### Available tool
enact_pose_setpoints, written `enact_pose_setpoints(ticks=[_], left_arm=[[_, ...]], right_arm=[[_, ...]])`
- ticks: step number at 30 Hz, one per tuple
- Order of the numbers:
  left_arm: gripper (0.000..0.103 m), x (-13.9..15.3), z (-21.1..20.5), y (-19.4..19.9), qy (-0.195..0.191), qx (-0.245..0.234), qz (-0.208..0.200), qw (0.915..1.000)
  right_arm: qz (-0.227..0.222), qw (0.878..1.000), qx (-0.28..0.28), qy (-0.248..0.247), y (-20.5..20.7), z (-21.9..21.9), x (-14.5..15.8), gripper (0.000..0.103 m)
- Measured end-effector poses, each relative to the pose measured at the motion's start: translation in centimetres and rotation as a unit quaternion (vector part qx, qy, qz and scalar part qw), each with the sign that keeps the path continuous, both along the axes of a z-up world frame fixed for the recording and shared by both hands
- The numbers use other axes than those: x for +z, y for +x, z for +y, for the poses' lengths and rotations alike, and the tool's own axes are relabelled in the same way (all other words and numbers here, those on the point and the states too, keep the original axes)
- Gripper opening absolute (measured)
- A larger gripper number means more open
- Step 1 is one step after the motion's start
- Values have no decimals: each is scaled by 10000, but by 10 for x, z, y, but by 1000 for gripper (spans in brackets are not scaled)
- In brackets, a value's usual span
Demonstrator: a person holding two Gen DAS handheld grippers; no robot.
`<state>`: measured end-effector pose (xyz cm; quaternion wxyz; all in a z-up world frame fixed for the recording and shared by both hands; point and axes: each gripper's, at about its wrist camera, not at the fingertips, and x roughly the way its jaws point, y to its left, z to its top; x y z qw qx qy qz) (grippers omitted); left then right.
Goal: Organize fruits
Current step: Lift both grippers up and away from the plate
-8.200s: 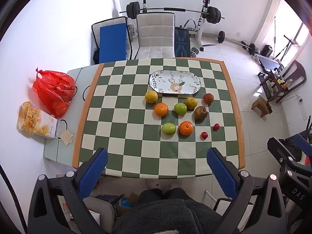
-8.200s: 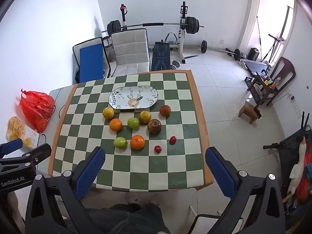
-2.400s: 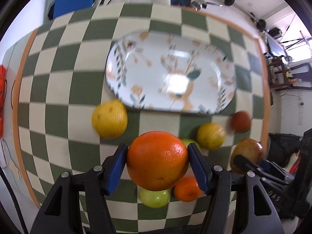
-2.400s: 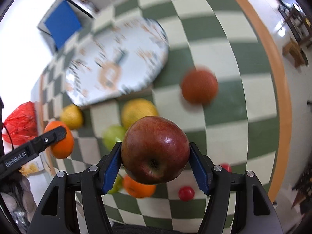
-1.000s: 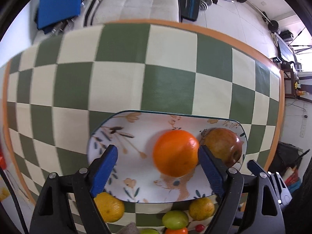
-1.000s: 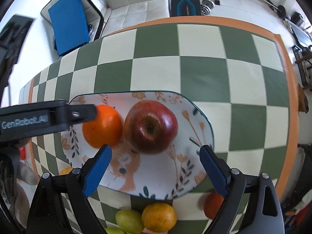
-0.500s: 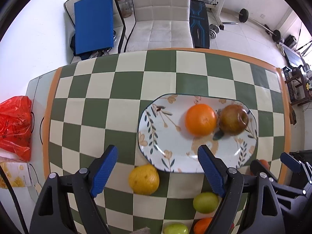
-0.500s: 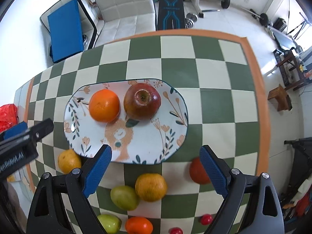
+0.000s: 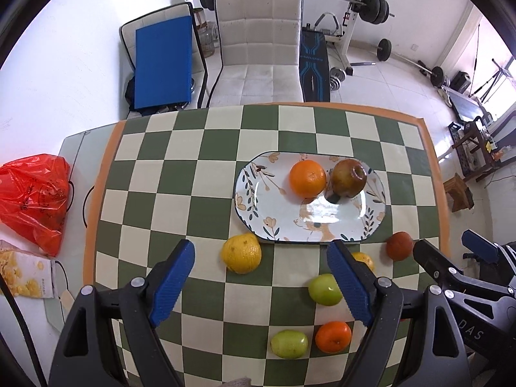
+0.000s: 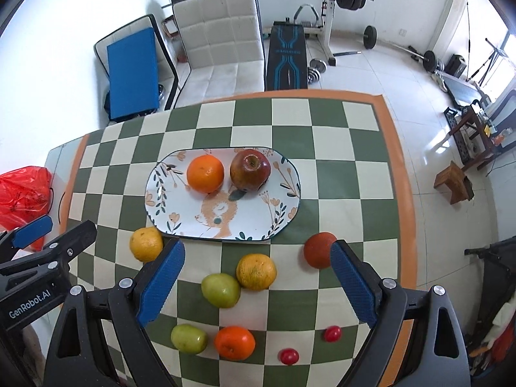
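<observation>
fruit is sorted onto the plate (image 10: pixel 287 206) at the centre of the right wrist frame; an orange (image 10: pixel 205 174) and a dark red apple (image 10: pixel 250 169) lie on it, touching. both tools, left tool (image 9: pixel 260 282) and right tool (image 10: pixel 257 282), are held empty with jaws spread wide above the checkered surface (image 10: pixel 335 148). seven larger fruits and two small red ones are seen off the plate, in the lower half of the frame. a new pick is judged to be in hand; next, the yellow citrus (image 9: pixel 241 253) and the red-orange fruit (image 10: pixel 319 249) are likely to be straddled and gripped.
</observation>
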<state>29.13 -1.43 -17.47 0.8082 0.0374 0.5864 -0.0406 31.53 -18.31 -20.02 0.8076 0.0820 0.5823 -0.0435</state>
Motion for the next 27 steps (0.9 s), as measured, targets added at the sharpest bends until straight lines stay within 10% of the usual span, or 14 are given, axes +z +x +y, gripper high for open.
enact_pose_setpoints(ticks=[19,21,27], left_arm=[[84,52,10,-37,-234,161,-488,9984],[101,45,12,-33,-211,193,-421,9987],[103,-5,26,-25,186,408,-17,9990]], right_arm=[[-523,9983,66,231,-47,11,62,94],[-534,9980,26,328,-45,9,59,94],[6,9977,-95,666,-36,-5,1,95]])
